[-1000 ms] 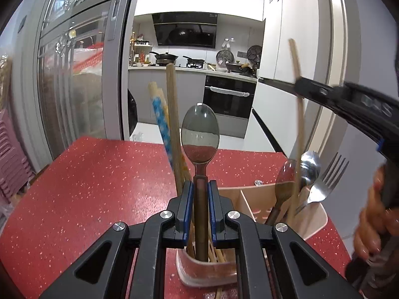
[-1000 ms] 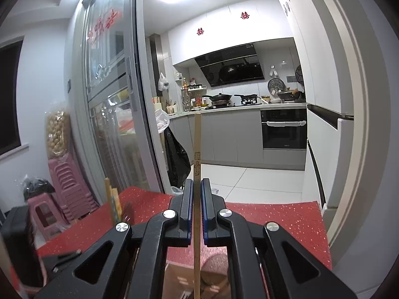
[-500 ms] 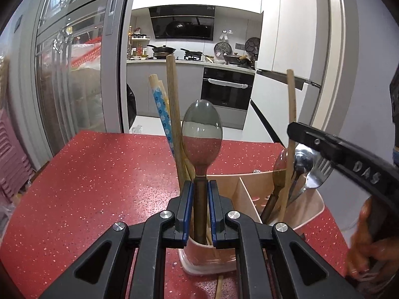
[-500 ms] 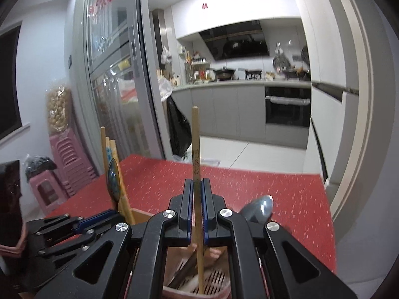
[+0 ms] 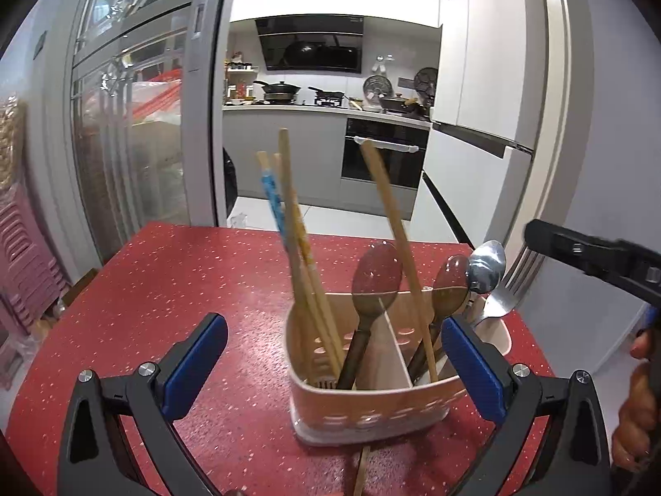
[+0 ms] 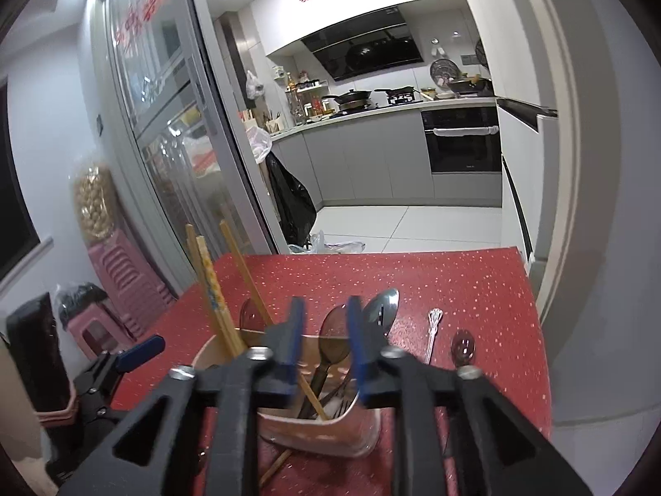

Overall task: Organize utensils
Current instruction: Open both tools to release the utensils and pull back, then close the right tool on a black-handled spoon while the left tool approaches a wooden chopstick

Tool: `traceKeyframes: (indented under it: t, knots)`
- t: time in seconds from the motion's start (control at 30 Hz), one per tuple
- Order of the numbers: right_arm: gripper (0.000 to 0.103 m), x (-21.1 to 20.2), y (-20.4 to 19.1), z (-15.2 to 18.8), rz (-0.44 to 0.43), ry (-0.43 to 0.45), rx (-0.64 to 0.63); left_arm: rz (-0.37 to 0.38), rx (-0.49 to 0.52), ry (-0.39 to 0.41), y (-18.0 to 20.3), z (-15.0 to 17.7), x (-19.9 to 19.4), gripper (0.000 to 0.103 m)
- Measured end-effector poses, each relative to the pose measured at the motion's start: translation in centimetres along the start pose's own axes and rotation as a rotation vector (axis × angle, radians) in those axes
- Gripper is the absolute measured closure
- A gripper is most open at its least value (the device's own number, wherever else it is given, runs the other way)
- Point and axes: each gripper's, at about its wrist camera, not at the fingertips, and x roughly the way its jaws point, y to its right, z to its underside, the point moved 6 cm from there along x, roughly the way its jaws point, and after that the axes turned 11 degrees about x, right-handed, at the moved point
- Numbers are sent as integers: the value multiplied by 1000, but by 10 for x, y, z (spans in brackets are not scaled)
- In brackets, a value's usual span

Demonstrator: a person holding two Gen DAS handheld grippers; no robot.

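A pink two-compartment utensil holder (image 5: 372, 409) stands on the red speckled table (image 5: 165, 310). My left gripper (image 5: 332, 361) hangs just in front of it, its jaws opening wide with nothing between the pads. The dark spoon (image 5: 376, 277) stands free in the left compartment beside several chopsticks (image 5: 289, 227). A single wooden chopstick (image 5: 392, 227) leans in the right compartment with another dark spoon, a metal spoon (image 5: 487, 264) and a fork. My right gripper (image 6: 326, 343) hovers over the holder (image 6: 330, 434), jaws opening; the chopstick (image 6: 243, 268) slants past them, untouched by the pads.
To the right of the holder, a silver ornate-handled utensil (image 6: 433, 330) and a small purplish spoon (image 6: 462, 347) lie loose on the table. A chopstick (image 5: 361, 471) pokes out from under the holder's near side. The table's right edge is close by.
Both grippers have opened. The left one let go of the dark spoon, which dropped into the holder. The right one came down over the holder and released its chopstick, which now leans there.
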Motion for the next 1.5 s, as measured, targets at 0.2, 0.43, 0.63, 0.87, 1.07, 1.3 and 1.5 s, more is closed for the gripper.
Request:
traceKeyframes:
  t: [0.2, 0.43, 0.63, 0.87, 1.07, 1.3, 1.5]
  knots:
    - [60, -19, -5, 14, 13, -25, 26, -12, -3, -38, -5, 10, -11, 0]
    - [55, -34, -5, 36, 39, -56, 39, -17, 8, -66, -6, 21, -24, 0]
    - [39, -43, -8, 52, 57, -80, 48, -15, -5, -97, -11, 32, -35, 0]
    - [17, -51, -18, 72, 70, -91, 30, -23, -16, -147, -30, 57, -46, 0]
    - [17, -30, -18, 120, 104, -322, 33, -70, 31, -268, -56, 103, -46, 0]
    - [18, 7, -23, 192, 192, -590, -39, -28, -10, -423, -75, 155, -38, 0]
    - [30, 26, -18, 218, 237, -693, -28, 40, 33, -504, -56, 177, -28, 0]
